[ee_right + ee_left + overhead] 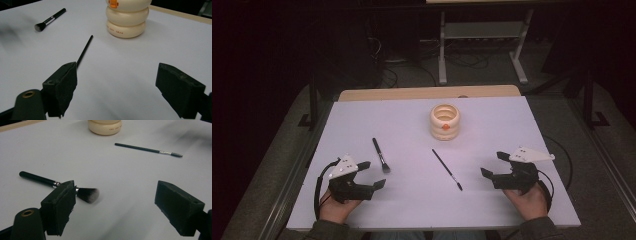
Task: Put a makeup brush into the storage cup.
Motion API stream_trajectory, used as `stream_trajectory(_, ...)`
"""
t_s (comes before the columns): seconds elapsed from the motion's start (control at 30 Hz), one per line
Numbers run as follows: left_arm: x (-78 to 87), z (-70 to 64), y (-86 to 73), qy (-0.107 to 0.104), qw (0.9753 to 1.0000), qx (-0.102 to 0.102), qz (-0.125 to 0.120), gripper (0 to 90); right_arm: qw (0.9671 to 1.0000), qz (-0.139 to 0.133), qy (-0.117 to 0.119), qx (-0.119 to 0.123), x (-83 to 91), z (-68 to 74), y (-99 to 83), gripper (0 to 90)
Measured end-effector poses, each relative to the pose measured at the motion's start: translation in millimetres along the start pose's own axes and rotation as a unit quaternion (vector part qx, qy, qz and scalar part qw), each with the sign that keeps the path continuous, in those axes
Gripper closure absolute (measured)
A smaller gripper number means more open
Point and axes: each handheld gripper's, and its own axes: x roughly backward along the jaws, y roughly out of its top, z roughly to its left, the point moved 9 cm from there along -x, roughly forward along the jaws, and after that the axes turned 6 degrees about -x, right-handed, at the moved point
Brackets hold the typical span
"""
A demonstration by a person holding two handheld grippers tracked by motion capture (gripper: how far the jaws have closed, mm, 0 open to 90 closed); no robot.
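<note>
- Powder brush (381, 155) lies flat on the white counter (362, 120), bristles toward the person, just ahead of the left tool (374, 174); thin wand brush (447, 169) lies near the middle, just left of the right tool (494, 164).
- Both tools hover with jaws spread wide, gripping nothing.
- Risk: the handles are slim and round; a pinch off-centre would likely roll or flick them aside.
- Risk: a low approach may drag jaw tips on the counter and crush the powder brush's bristles.
- Risk: the cream ringed holder (445, 121) stands well apart at the back; a tilted brush could catch its rim and tip it.
</note>
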Motion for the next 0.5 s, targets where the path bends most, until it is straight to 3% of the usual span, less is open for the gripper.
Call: stream_trajectory(0.5, -1.4, 2.1, -0.7, 0.0, 1.0, 0.001, 0.002, 16.6, 1.0, 0.006, 0.0, 0.004, -0.9, -0.1, -1.0, 16.5)
